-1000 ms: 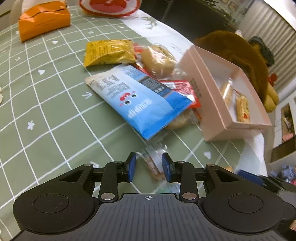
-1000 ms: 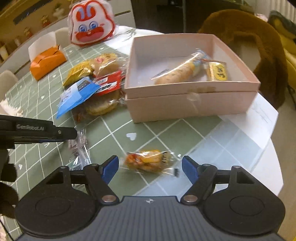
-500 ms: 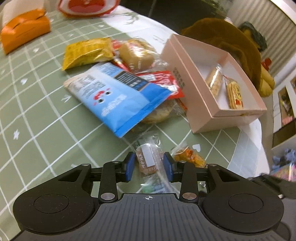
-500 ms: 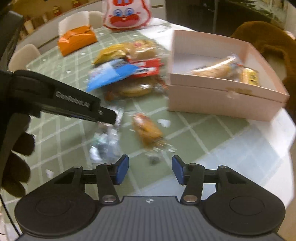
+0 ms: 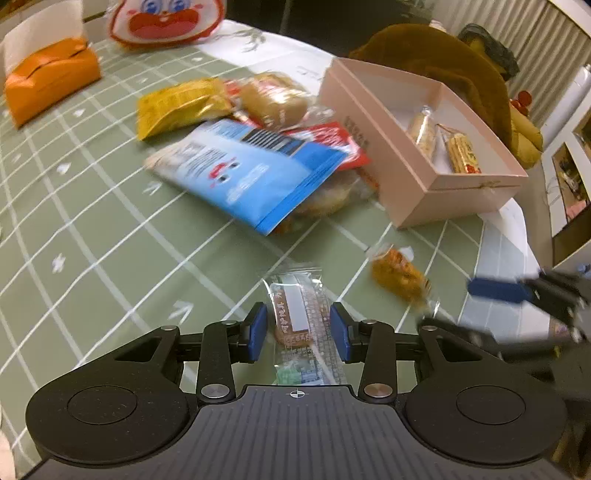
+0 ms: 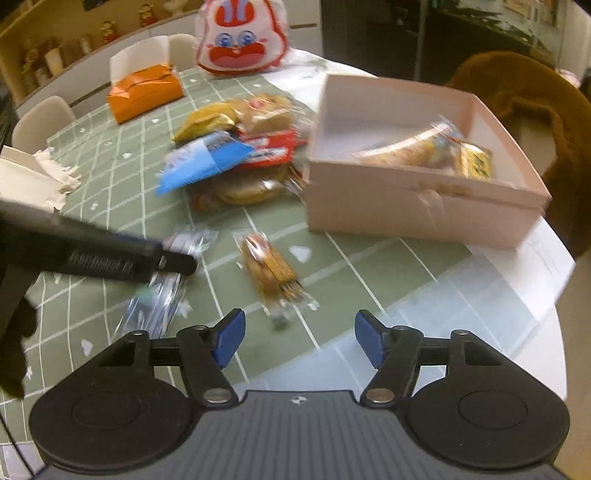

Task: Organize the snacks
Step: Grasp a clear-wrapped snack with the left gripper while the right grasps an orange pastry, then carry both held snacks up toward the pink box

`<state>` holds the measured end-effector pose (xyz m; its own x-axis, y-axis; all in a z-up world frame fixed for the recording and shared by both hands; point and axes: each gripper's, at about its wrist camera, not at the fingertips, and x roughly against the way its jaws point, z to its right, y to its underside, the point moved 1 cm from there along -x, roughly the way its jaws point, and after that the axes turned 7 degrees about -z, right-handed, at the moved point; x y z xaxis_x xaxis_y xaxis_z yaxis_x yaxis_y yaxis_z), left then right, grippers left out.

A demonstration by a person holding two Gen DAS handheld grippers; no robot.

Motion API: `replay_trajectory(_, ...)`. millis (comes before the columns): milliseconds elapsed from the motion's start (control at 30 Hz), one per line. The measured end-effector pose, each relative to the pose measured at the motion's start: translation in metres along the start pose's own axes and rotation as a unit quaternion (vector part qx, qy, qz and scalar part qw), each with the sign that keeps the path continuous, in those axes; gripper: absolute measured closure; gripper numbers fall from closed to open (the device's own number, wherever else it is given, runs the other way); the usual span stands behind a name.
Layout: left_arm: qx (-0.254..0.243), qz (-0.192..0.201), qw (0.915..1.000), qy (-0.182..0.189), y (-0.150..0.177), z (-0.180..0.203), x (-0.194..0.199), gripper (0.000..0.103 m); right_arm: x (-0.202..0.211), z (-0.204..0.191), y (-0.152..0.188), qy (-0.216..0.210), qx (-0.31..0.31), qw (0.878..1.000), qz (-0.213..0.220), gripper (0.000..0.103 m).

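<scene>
A clear-wrapped cookie (image 5: 299, 317) lies on the green checked tablecloth between the pads of my left gripper (image 5: 297, 328). Its jaws are opening and stand a little off the wrapper. An orange snack packet (image 6: 269, 273) lies lengthwise on the cloth just ahead of my right gripper (image 6: 299, 341), whose jaws are opening with nothing between them. The same orange packet (image 5: 399, 277) shows in the left wrist view, beside the right gripper's blue pad (image 5: 495, 288). The open pink box (image 6: 406, 210) holds a wrapped bread stick (image 6: 406, 151) and a yellow packet (image 6: 476, 162).
A pile of snacks with a blue packet (image 5: 251, 170) and a yellow packet (image 5: 177, 107) lies left of the pink box (image 5: 424, 184). An orange tissue box (image 5: 51, 81) and a rabbit bag (image 5: 166, 18) stand at the back. The table's edge (image 6: 554, 295) curves at the right.
My left gripper has come over the wrapped cookie and its jaws have widened around it. The orange packet has turned from crosswise between the right fingers to lengthwise ahead of them.
</scene>
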<state>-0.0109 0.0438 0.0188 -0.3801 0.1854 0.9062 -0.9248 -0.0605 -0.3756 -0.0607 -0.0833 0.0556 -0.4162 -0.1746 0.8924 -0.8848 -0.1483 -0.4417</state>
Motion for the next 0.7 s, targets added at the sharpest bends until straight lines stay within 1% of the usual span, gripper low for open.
replay_trajectory(100, 0.014, 0.001, 0.9999, 0.008, 0.004, -0.007, 0.003, 0.060, -0.013, -0.005, -0.014, -0.014, 0.000, 1.000, -0.001, 0.037)
replay_trajectory(133, 0.016, 0.001, 0.9998, 0.009, 0.004, -0.008, 0.003, 0.060, -0.019, -0.004, -0.019, -0.025, -0.008, 1.000, -0.009, 0.042)
replay_trajectory(200, 0.013, 0.001, 0.9999, 0.003, 0.003, -0.005, 0.002, 0.060, -0.022, -0.004, -0.024, -0.026, -0.020, 0.999, -0.007, 0.056)
replay_trajectory(233, 0.010, 0.001, 1.0000, 0.001, 0.003, -0.003, 0.002, 0.060, -0.023, -0.003, -0.026, -0.029, -0.021, 0.999, -0.015, 0.071)
replay_trajectory(267, 0.006, 0.001, 1.0000, -0.001, 0.002, -0.002, 0.002, 0.060, -0.021, -0.003, -0.026, -0.035, -0.023, 0.999, -0.017, 0.074)
replay_trajectory(433, -0.001, 0.005, 1.0000, 0.001, -0.001, 0.002, -0.001, 0.060, -0.008, 0.006, -0.011, -0.029, -0.028, 0.999, -0.020, 0.075)
replay_trajectory(600, -0.017, 0.008, 0.9998, -0.004, -0.001, 0.009, -0.003, 0.060, 0.010, 0.025, 0.011, -0.019, -0.051, 0.998, -0.024, 0.075)
replay_trajectory(633, -0.015, 0.006, 0.9999, -0.003, 0.000, 0.011, -0.003, 0.062, 0.013, 0.028, 0.014, -0.015, -0.056, 0.998, -0.024, 0.075)
replay_trajectory(700, -0.002, 0.001, 0.9999, 0.011, 0.002, 0.012, -0.003, 0.063, 0.018, 0.034, 0.019, -0.006, -0.061, 0.998, -0.023, 0.075)
